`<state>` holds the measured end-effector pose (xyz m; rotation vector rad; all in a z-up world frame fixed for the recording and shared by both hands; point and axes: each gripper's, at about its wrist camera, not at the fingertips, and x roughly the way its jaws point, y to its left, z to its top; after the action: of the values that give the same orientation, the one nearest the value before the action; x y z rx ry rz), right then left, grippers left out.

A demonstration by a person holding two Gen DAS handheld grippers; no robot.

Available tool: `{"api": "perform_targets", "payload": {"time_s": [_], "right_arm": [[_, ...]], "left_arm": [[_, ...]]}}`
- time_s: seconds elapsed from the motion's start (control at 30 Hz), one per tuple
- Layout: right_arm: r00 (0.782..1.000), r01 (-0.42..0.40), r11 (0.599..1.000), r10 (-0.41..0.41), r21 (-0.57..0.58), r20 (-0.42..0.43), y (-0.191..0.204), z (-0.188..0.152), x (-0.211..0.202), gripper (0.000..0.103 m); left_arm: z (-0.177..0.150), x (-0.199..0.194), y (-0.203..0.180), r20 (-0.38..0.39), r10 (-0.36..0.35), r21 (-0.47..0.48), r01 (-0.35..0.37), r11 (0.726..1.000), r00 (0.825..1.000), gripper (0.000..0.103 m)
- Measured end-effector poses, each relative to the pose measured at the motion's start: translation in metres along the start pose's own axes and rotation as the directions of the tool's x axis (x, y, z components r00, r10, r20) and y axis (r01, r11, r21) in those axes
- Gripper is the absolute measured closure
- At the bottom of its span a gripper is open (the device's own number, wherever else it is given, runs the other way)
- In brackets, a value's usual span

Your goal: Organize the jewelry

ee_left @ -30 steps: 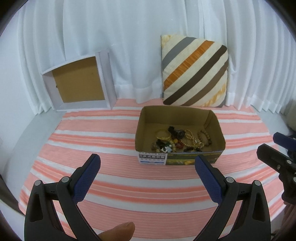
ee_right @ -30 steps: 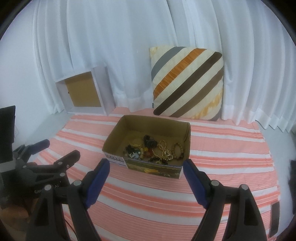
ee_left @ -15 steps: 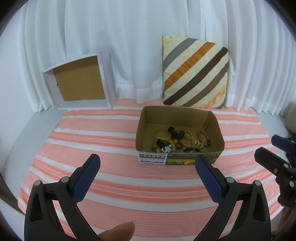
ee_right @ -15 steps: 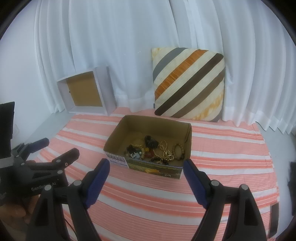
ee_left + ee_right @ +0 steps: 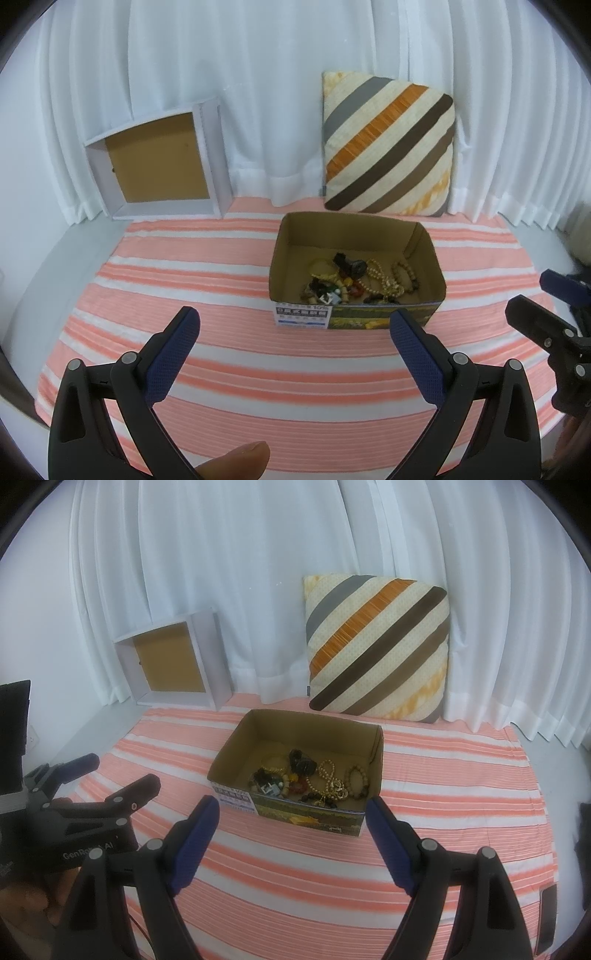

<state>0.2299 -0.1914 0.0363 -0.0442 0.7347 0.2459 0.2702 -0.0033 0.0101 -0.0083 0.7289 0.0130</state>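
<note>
An open cardboard box (image 5: 424,240) stands on the striped cloth and holds a tangle of jewelry (image 5: 354,280): bead bracelets, a gold chain, dark pieces. It also shows in the right wrist view (image 5: 229,760) with the jewelry (image 5: 314,779). My left gripper (image 5: 295,325) is open and empty, short of the box's front left. My right gripper (image 5: 291,812) is open and empty, just short of the box's front wall. Each gripper shows at the edge of the other's view, the right (image 5: 546,310) and the left (image 5: 118,775).
A white drawer (image 5: 155,166) with a brown bottom leans against the curtain at back left. A striped cushion (image 5: 388,147) leans behind the box. The orange and white striped cloth (image 5: 184,266) covers the surface. A dark device (image 5: 13,716) sits at far left.
Both grippers have drawn back and risen slightly, so the box sits a little lower and farther in each view. Both stay open.
</note>
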Motion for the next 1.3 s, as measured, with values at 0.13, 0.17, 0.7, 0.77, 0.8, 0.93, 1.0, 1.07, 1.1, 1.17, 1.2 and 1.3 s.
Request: {"api": "perform_targets", "payload": {"time_s": [0.13,0.17,0.7,0.77,0.8,0.93,1.0,1.07,1.1,1.17,1.2,1.3], "right_arm": [[1.000,0.000,1.000,0.000,0.002,0.004,-0.0010,-0.0004,-0.0008,0.020],[1.000,0.001,1.000,-0.001,0.002,0.005,-0.0013,-0.0007,-0.0010,0.020],[1.000,0.000,1.000,0.000,0.002,0.013,-0.0065,-0.0023,-0.0024,0.020],[1.000,-0.001,1.000,0.001,0.003,0.014,-0.0071,-0.0023,-0.0028,0.020],[1.000,-0.002,1.000,0.002,0.002,0.014,-0.0074,-0.0023,-0.0030,0.020],[1.000,-0.002,1.000,0.002,0.002,0.014,-0.0074,-0.0023,-0.0032,0.020],[1.000,0.000,1.000,0.000,0.001,0.015,-0.0071,-0.0023,-0.0030,0.020],[1.000,-0.001,1.000,0.001,0.003,0.014,-0.0072,-0.0025,-0.0031,0.020],[1.000,-0.001,1.000,0.001,0.003,0.013,-0.0071,-0.0025,-0.0027,0.020],[1.000,-0.002,1.000,0.002,0.002,0.014,-0.0070,-0.0025,-0.0030,0.020],[1.000,-0.002,1.000,0.002,0.002,0.013,-0.0068,-0.0024,-0.0029,0.020],[1.000,-0.004,1.000,0.004,0.000,0.014,-0.0071,-0.0025,-0.0037,0.020]], "left_arm": [[0.0000,0.0008,-0.0005,-0.010,-0.012,-0.014,0.012,1.000,1.000,0.000],[0.0001,0.0007,-0.0010,-0.010,-0.010,-0.015,0.010,1.000,1.000,0.000],[-0.0012,0.0012,-0.0006,0.006,0.010,-0.012,-0.010,1.000,1.000,0.001],[-0.0020,0.0000,-0.0028,0.006,0.009,-0.008,-0.009,1.000,1.000,0.001],[-0.0023,-0.0008,-0.0039,0.007,0.009,-0.006,-0.009,1.000,1.000,0.001],[-0.0027,-0.0011,-0.0068,0.006,0.010,0.004,-0.010,1.000,1.000,0.001],[-0.0030,-0.0008,-0.0075,0.004,0.009,0.003,-0.009,1.000,1.000,0.001],[-0.0032,-0.0004,-0.0074,0.002,0.009,0.001,-0.009,1.000,1.000,0.001],[-0.0034,-0.0007,-0.0074,0.001,0.008,0.001,-0.008,1.000,1.000,0.001],[-0.0035,-0.0010,-0.0080,0.001,0.007,0.001,-0.007,1.000,1.000,0.001],[-0.0034,-0.0010,-0.0078,0.002,0.006,0.002,-0.006,1.000,1.000,0.001],[-0.0036,-0.0011,-0.0083,0.003,0.006,0.003,-0.006,1.000,1.000,0.001]]}}
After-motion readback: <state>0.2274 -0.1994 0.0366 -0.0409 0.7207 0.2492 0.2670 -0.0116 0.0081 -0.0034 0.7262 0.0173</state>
